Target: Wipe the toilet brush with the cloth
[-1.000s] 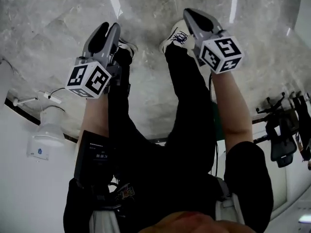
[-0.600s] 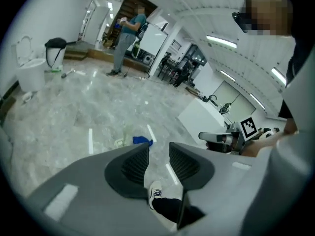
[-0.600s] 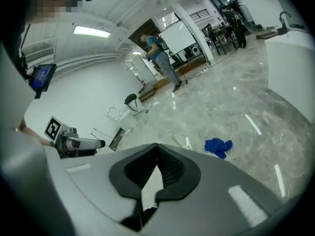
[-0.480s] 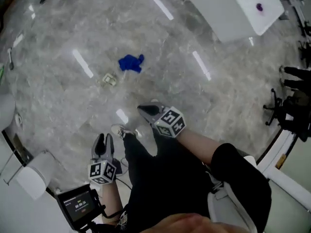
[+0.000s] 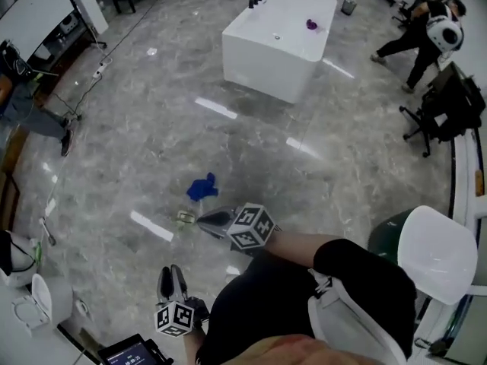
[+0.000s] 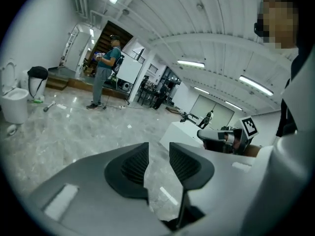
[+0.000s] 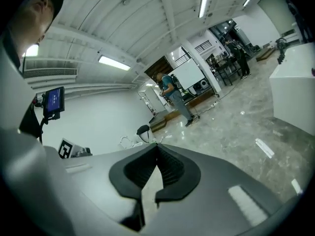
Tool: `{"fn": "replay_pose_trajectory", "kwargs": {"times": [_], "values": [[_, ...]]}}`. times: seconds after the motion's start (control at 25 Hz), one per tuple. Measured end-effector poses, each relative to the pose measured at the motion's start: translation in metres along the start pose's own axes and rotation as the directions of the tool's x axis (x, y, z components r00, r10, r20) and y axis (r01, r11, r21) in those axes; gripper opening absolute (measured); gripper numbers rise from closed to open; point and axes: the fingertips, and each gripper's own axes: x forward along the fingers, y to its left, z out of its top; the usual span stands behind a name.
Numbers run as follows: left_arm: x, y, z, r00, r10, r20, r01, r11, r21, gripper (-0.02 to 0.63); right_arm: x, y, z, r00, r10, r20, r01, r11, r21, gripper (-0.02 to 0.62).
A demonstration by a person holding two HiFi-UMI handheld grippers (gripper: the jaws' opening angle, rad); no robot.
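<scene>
1. We are holding the left claw [image 6: 158, 154] open, its ribbed black jaws empty.
2. We are holding the right claw [image 7: 156, 149] pinched closed, empty.
3. The crumpled blue cloth [image 5: 202, 188] is lying on the glossy grey marble floor [image 5: 152, 128], centre-left, just above the right claw.

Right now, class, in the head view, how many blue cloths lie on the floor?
1. The blue cloth lies crumpled on the grey floor, just beyond the right gripper, not touching it. Others could be hidden behind the person.
</scene>
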Motion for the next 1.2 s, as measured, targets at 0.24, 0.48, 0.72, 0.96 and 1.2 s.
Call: {"fn": "replay_pose_trajectory", "kwargs": {"times": [0.24,0.48,0.72,0.96,1.2], "values": [[-0.059,0.003,0.02,0.993,-0.086,0.077,0.081,0.994,0.071,0.14,-0.016,0.092,-0.029,0.997,-0.074,0.026,0.077,0.989,-0.127,0.003],[-0.097,-0.005,0.001,0.991,-0.081,0.102,0.077,0.996,0.048,0.135,-0.025,0.128,-0.065,0.998,-0.067,0.012,0.068,0.991,-0.118,0.003],[-0.096,-0.016,0.011,0.987,-0.004,0.159,-0.003,0.999,0.046,0.117,-0.026,0.125,-0.035,1.0,-0.019,0.018,0.021,0.986,-0.166,0.003],[-0.083,-0.023,0.043,0.975,0.031,0.22,-0.02,0.998,-0.051,0.106,-0.021,0.135,0.005,0.999,0.053,0.008,-0.05,0.976,-0.211,0.003],[-0.08,-0.024,0.057,0.968,0.078,0.237,-0.063,0.996,-0.069,0.097,-0.009,0.12,0.008,1.0,0.019,-0.006,-0.02,0.984,-0.175,0.003]]}}
